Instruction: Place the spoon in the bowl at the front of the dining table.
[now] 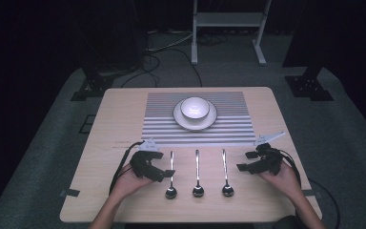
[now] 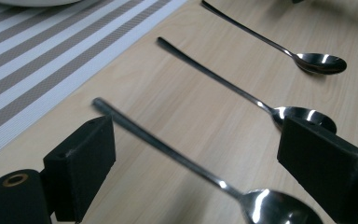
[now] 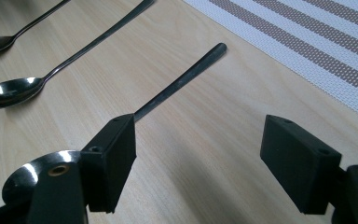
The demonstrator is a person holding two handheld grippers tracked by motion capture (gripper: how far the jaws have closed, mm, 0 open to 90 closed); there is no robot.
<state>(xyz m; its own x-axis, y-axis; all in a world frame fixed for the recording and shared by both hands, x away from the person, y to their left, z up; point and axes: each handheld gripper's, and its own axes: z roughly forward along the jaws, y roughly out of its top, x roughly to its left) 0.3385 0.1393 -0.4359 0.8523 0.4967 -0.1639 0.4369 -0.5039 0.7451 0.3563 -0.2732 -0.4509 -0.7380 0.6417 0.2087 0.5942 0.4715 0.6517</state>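
Three spoons lie side by side on my table (image 1: 100, 200), bowls toward me: the left spoon (image 1: 171, 179), the middle spoon (image 1: 198, 176) and the right spoon (image 1: 225, 174). My left gripper (image 1: 164, 174) is wide open, with the left spoon's handle between its jaws. My right gripper (image 1: 245, 161) is open too, just beside the right spoon. Farther back, a white bowl (image 1: 194, 108) sits on a plate (image 1: 211, 119) on a striped mat (image 1: 233, 129).
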